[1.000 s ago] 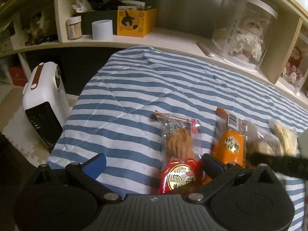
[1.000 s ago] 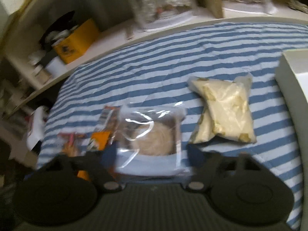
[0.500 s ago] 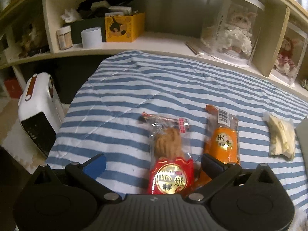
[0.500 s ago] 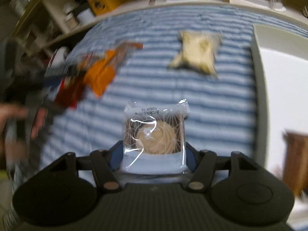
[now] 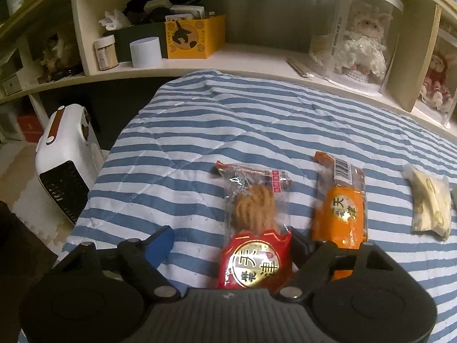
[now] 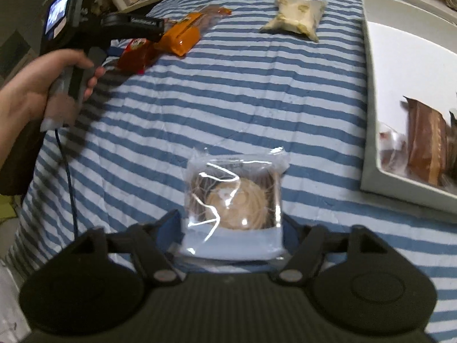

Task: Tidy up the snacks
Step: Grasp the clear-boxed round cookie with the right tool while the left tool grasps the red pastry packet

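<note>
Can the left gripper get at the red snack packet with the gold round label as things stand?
Probably yes. The left gripper is open, and the red snack packet with the gold round label already lies between its fingers, nothing covering it.

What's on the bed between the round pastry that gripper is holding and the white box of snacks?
Nothing but bare striped blanket lies between the wrapped pastry and the white box, as the right wrist view shows.
</note>
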